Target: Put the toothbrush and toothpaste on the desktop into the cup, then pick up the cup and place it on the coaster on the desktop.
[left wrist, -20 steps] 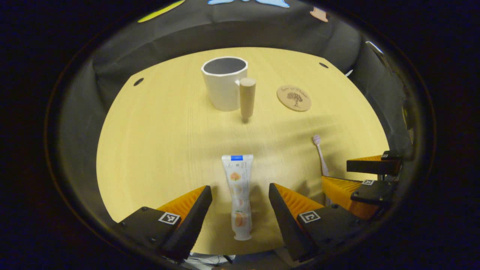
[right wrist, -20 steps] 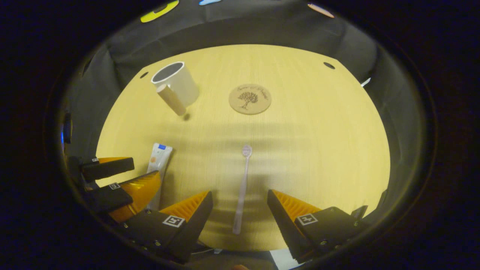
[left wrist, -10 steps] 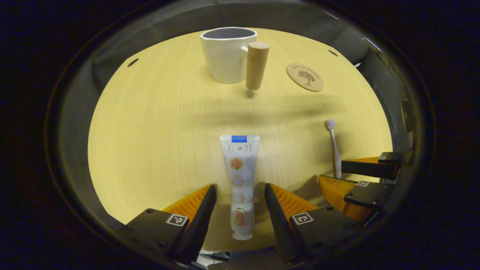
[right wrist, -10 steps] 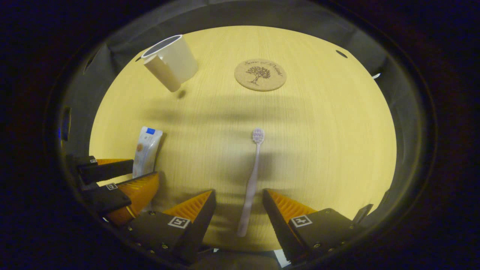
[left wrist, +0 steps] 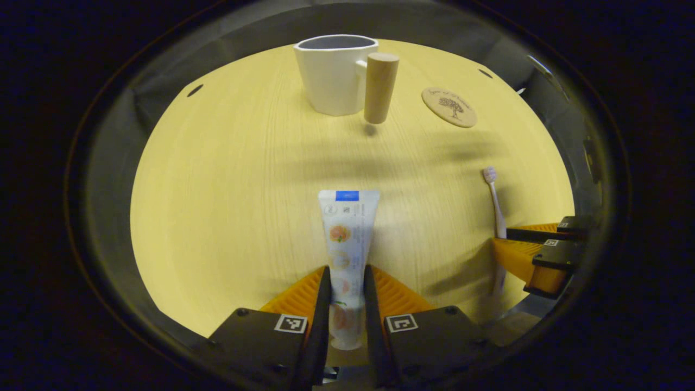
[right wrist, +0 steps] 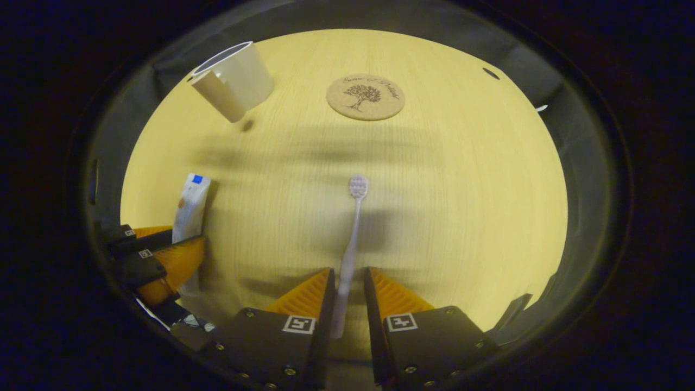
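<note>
The toothpaste (left wrist: 345,255), flat on the desktop (left wrist: 228,206), is clamped near its cap by the left gripper (left wrist: 346,285). The toothbrush (right wrist: 350,239) handle sits between the right gripper (right wrist: 346,290) fingers, nearly closed; contact cannot be told. The cup (left wrist: 334,73) and the coaster (right wrist: 365,96) are seen at the far edge.

We cannot tell whether the right gripper's (right wrist: 346,304) jaws actually press the toothbrush (right wrist: 350,239), and the coaster's (right wrist: 365,96) lettering above its tree is too small to read.
</note>
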`<state>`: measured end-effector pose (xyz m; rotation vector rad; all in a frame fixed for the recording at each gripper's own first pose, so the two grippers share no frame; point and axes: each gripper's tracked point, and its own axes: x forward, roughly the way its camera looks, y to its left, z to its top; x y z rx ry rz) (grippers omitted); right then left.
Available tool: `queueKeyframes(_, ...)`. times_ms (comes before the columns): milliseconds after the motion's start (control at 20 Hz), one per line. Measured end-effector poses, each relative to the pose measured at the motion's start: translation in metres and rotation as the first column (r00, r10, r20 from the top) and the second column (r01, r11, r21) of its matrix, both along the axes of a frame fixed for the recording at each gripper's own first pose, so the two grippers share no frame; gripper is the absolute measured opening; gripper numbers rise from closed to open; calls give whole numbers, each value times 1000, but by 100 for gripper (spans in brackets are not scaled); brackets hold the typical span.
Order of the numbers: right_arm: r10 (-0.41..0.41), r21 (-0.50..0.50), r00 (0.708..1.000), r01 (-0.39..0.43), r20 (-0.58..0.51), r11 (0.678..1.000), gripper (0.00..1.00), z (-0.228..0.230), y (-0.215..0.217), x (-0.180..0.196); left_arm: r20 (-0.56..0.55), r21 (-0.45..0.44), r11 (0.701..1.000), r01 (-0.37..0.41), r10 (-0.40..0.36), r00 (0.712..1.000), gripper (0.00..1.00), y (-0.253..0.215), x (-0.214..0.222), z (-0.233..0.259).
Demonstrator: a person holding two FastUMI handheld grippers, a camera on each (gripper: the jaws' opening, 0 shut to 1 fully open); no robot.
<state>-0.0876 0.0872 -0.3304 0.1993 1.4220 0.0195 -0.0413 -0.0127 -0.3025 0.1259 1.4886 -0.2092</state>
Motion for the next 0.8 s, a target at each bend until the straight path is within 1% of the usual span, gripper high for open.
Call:
queueKeyframes(50,-14,13,1000,14,-10,1000,21,4,2,-2,6,-2,1000,5,-5,1000,37,-1,1,0)
queueKeyframes(100,-6,27,1000,6,-7,1000,12,1,2,-3,15,1,1000,12,-12,1000,37,0,1,1)
queueKeyframes(150,0,31,1000,0,5,1000,13,1,-1,-2,22,-1,1000,-8,8,1000,38,5,0,4)
queueKeyframes(200,-17,47,1000,16,25,999,13,6,-1,1,32,-10,1000,-12,12,999,29,0,4,1)
queueKeyframes(250,-7,62,1000,5,25,998,7,3,0,-2,36,-20,1000,-17,17,999,30,0,4,1)
queueKeyframes(350,-16,83,999,12,41,996,7,4,-1,-1,66,-50,998,-37,40,997,29,0,8,4)
queueKeyframes(400,-24,104,998,19,51,994,7,5,2,-1,70,-67,997,-49,54,996,22,2,6,5)
queueKeyframes(600,-38,154,994,22,106,988,7,22,3,3,126,-110,989,-99,112,986,22,9,11,19)
queueKeyframes(700,-54,181,989,28,141,983,7,32,3,9,181,-139,982,-128,153,972,22,10,21,35)
queueKeyframes(800,-80,217,977,36,198,975,7,50,2,20,271,-151,979,-140,178,946,22,15,40,56)
